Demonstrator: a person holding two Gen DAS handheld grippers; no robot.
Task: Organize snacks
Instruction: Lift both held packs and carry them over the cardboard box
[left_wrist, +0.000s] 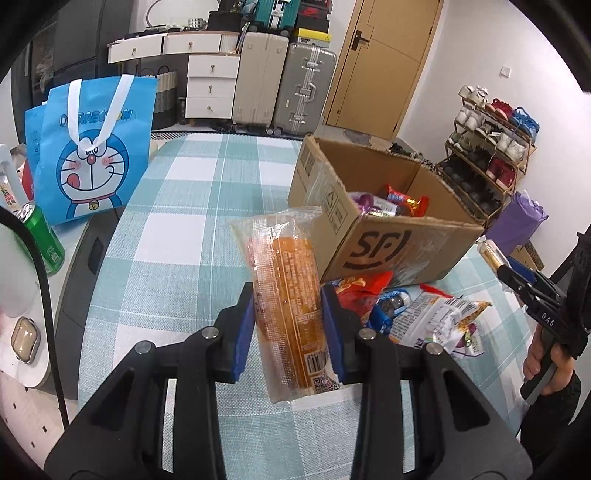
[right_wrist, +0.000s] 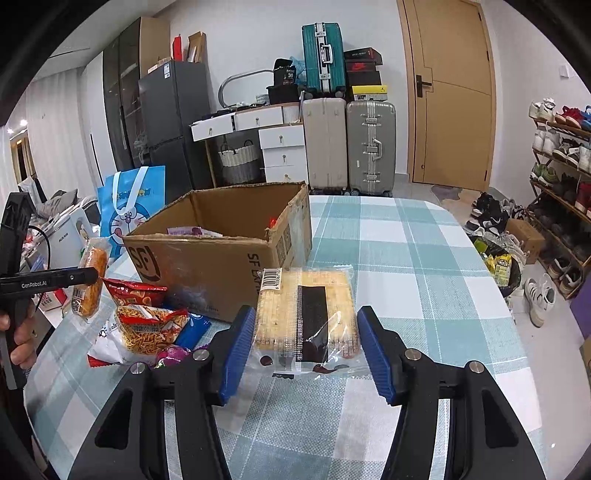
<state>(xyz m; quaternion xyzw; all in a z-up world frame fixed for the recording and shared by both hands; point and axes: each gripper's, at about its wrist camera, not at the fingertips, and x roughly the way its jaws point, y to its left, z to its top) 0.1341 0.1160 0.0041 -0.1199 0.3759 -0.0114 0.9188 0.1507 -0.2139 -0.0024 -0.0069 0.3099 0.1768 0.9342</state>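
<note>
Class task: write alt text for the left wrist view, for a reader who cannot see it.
The left gripper holds a clear-wrapped orange snack cake upright between blue-padded fingers, above a teal checked tablecloth. Behind it stands an open cardboard box with snacks inside, with loose snack packets in front of it and a blue cartoon tote bag at left.

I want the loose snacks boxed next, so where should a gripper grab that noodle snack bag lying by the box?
Grip the noodle snack bag across its puffed middle from above. It lies flat among other packets beside the cardboard box, so only its top is free, and the crimped ends would likely slip.
</note>
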